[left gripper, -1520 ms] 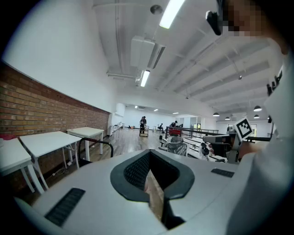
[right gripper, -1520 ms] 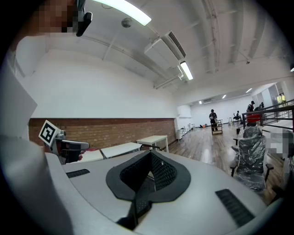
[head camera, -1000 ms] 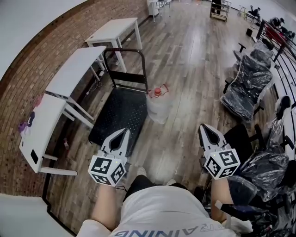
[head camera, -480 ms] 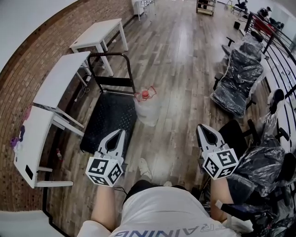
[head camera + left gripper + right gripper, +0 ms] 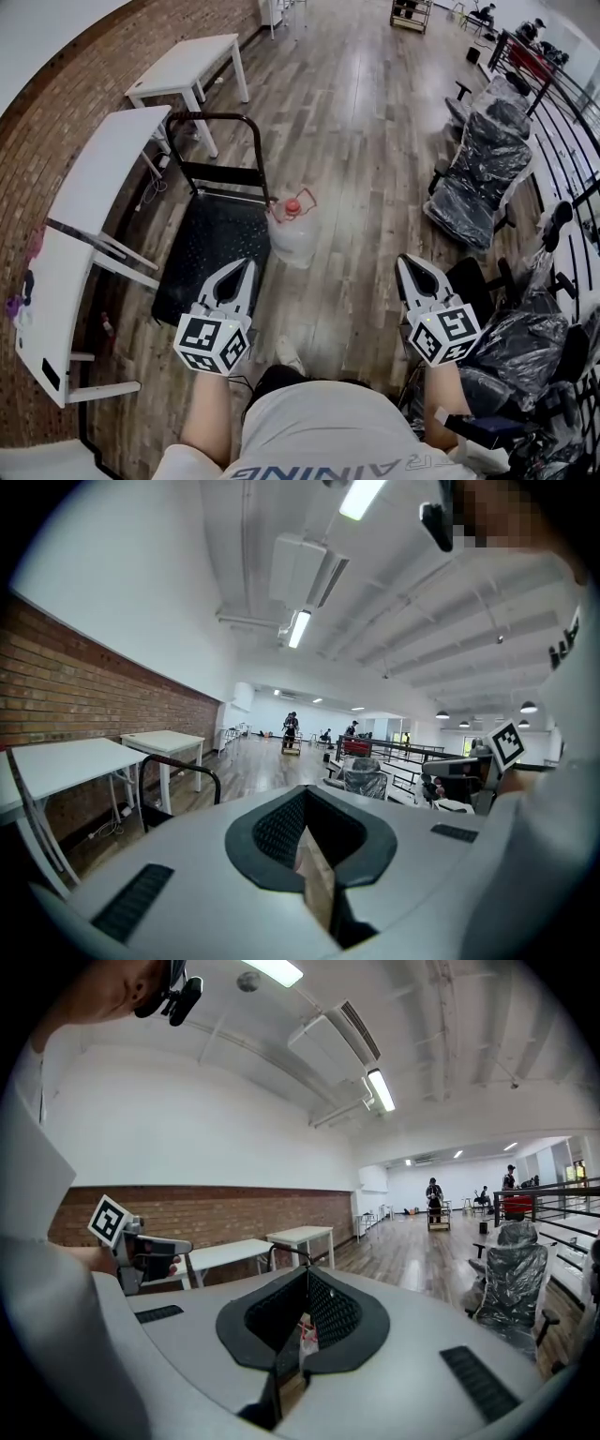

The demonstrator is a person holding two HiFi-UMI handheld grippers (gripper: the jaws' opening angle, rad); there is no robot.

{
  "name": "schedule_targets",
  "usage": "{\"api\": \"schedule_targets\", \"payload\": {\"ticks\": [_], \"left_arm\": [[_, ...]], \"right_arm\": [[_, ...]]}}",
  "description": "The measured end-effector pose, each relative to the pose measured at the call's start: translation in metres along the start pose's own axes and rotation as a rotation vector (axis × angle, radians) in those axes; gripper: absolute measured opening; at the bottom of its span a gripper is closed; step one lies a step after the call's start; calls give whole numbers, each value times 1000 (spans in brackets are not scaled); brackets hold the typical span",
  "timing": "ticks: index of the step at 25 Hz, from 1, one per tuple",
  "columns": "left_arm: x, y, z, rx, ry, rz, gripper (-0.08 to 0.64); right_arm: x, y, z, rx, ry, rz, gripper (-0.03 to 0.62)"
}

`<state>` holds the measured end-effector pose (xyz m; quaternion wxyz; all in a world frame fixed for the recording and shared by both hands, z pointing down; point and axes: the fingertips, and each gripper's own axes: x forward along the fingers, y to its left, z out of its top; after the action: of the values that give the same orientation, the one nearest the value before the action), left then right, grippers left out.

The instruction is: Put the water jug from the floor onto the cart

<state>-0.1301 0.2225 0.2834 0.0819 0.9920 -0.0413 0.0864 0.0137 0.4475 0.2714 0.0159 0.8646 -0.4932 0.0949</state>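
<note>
The jug point(image 5: 292, 232), clear with a red cap, stands upright on the wood floor point(image 5: 375, 141) at 12 o'clock from the person. It is just beside the cart point(image 5: 208, 253), at the 3 o'clock edge of the black deck and not on it. The cart's handle point(image 5: 221, 117) rises at the deck's 12 o'clock end. The left gripper point(image 5: 247, 266) is held out at 11 o'clock with its tip over the deck's near corner, short of the jug. Its jaws are pressed together with nothing between them. The right gripper point(image 5: 404, 261) is held out at 1 o'clock, well apart from the jug. Its jaws are also pressed together and empty. White tables point(image 5: 103, 169) line the brick wall point(image 5: 37, 122) at 10 o'clock. Plastic-wrapped chairs point(image 5: 473, 178) stand at 2 o'clock.
</note>
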Motion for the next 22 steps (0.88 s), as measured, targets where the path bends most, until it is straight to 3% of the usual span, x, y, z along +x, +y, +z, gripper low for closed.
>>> {"api": "schedule_targets", "payload": {"ticks": [9,22], "left_arm": [[19,108,-4,-39,31,25,0],[46,182,-7,-71,39,43,0]], "right_arm": [[99,31,20,-28,24,-12,3],[195,53,32,-50,51,29,3]]}}
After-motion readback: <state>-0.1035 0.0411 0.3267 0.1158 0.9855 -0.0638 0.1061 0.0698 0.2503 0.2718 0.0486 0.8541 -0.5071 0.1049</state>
